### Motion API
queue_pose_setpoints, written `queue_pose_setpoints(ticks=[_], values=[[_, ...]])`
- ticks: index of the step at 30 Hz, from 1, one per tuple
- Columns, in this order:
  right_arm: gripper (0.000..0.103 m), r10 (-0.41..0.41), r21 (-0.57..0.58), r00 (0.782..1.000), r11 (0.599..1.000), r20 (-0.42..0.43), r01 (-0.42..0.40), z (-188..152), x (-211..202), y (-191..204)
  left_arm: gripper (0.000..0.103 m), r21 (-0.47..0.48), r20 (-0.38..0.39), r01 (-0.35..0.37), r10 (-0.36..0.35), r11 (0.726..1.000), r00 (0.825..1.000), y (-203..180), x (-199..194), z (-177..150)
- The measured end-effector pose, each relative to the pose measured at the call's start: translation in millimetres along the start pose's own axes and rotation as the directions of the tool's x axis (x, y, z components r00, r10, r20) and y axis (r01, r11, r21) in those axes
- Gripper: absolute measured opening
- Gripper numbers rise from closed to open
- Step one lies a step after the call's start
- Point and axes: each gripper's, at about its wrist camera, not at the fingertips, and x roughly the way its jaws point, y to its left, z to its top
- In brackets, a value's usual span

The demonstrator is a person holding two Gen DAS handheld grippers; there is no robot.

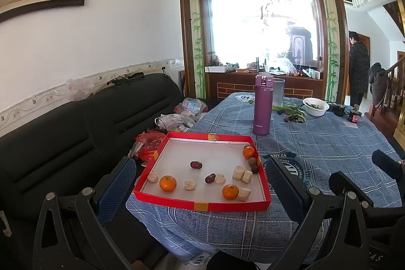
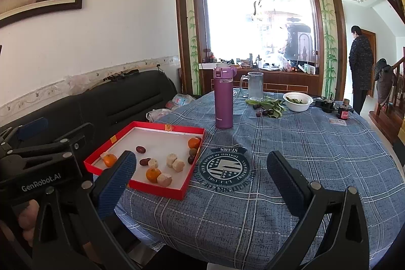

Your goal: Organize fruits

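Three oranges and other fruit lie scattered in the red tray (image 1: pixel 202 205) at the counter (image 1: pixel 329 143) edge, straight ahead between the spread fingers of the empty left tool (image 1: pixel 200 184). From the right wrist, the tray (image 2: pixel 157 190) lies left of the right tool (image 2: pixel 202 168), also wide open and empty, so the left one is nearer

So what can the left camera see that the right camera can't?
Only the left camera shows the red plastic bag on the sofa beside the tray. Only the right camera shows the glass mug's handle and a hand holding the left gripper. Both show the red tray with three oranges, the purple bottle, the white bowl, and open, empty grippers.
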Motion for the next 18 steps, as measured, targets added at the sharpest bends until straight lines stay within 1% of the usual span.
queue_pose_setpoints(ticks=[18], values=[[0.103,0.000,0.004,1.000,1.000,0.004,0.000,3.0,-2.0,-4.8,0.103,0.002,-0.005,0.002,-0.002,1.000,1.000,0.8,0.7,-1.8]])
